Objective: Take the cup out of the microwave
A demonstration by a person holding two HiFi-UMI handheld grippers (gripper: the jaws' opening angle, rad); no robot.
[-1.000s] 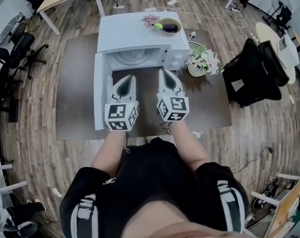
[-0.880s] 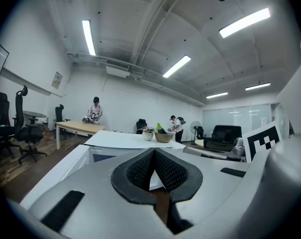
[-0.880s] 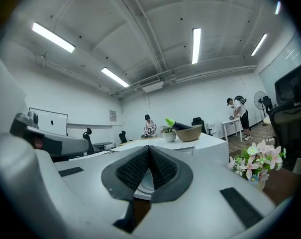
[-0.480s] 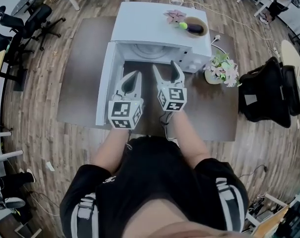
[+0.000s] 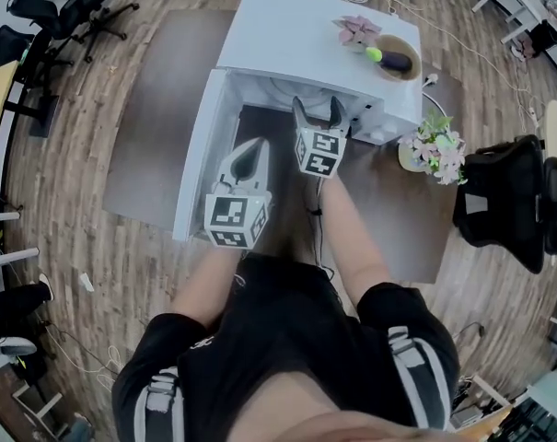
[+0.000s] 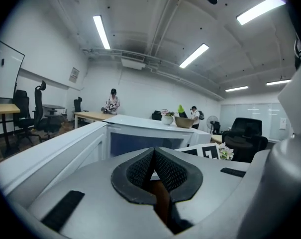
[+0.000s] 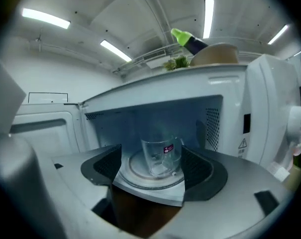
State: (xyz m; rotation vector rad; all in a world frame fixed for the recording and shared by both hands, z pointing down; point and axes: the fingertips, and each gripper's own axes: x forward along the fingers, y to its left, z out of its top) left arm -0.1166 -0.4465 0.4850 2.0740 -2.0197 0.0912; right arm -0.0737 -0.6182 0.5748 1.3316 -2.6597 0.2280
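Right gripper (image 5: 318, 105): jaws wide apart and opening, nothing pressed between the pads, tips at the front lip of the microwave (image 5: 296, 49). In the right gripper view the cup (image 7: 161, 156), clear glass with a small red label, stands upright on the round turntable (image 7: 138, 172) inside, framed by the two pads but farther in and apart from both. There is free room on either side of the cup, up to the left inner wall and to the vented right one; the control panel (image 7: 269, 113) bounds the opening on the right. Left gripper (image 5: 251, 145): jaws together, nothing in them, hanging outside the oven, just beside the inner face of the door (image 5: 199, 159), which is swung fully out to the left. From the head view the oven's roof hides the cup; only the right gripper view shows it. The head view shows instead a bowl (image 5: 395, 60) on the oven top, a pot of flowers (image 5: 433, 147) near its right corner and the brown surface (image 5: 158, 109) underneath. The left gripper view looks over the door's top edge toward distant desks.
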